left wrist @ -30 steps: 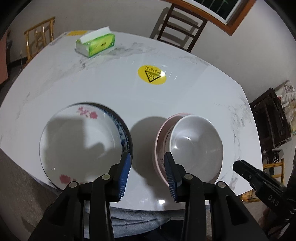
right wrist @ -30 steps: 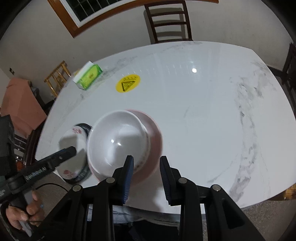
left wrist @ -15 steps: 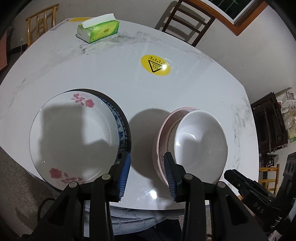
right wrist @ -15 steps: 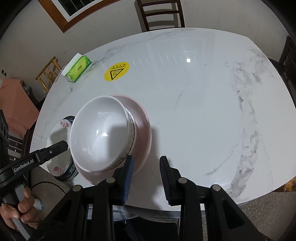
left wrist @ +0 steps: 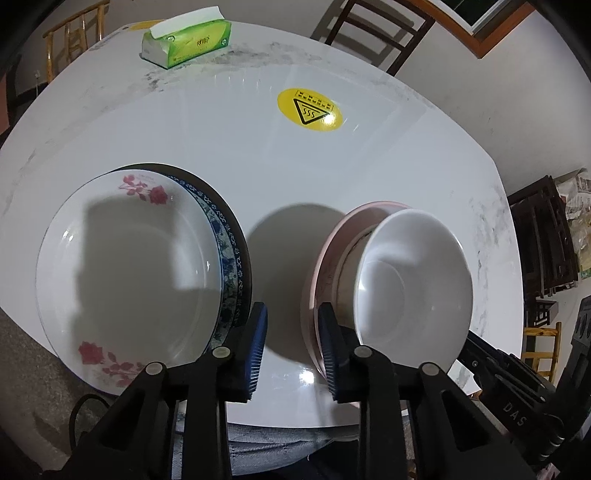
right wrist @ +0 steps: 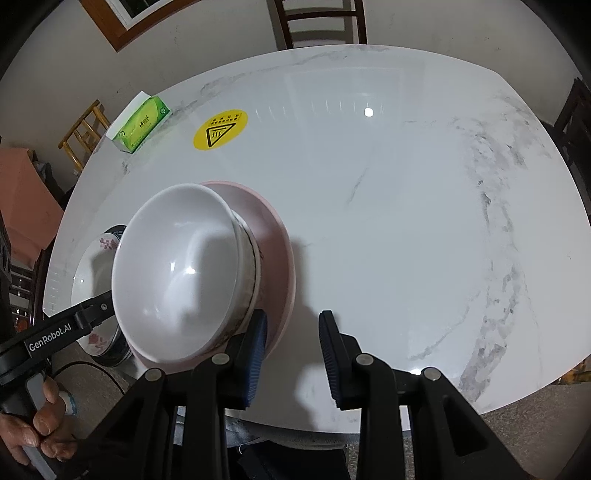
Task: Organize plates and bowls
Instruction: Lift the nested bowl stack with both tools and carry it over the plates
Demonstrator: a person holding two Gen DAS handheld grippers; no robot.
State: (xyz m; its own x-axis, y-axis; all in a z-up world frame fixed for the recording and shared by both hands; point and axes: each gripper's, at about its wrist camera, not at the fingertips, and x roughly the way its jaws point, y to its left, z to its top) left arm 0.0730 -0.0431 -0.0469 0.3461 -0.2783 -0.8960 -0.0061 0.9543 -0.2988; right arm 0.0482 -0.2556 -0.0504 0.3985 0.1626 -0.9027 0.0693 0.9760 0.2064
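Note:
A stack of plates, topped by a white plate with red flowers, sits at the table's near left; a blue-patterned plate lies under it. A white bowl is stacked in other bowls on a pink plate to the right; the bowl shows in the right wrist view too. My left gripper is open and empty, above the gap between the two stacks. My right gripper is open and empty, just right of the pink plate.
A white marble table carries a yellow warning sticker and a green tissue box at the far left. Wooden chairs stand around the table. The near table edge is right under both grippers.
Both grippers have come lower and closer to the stacks, which look larger now. The plates and bowls have not moved. Both grippers stay open.

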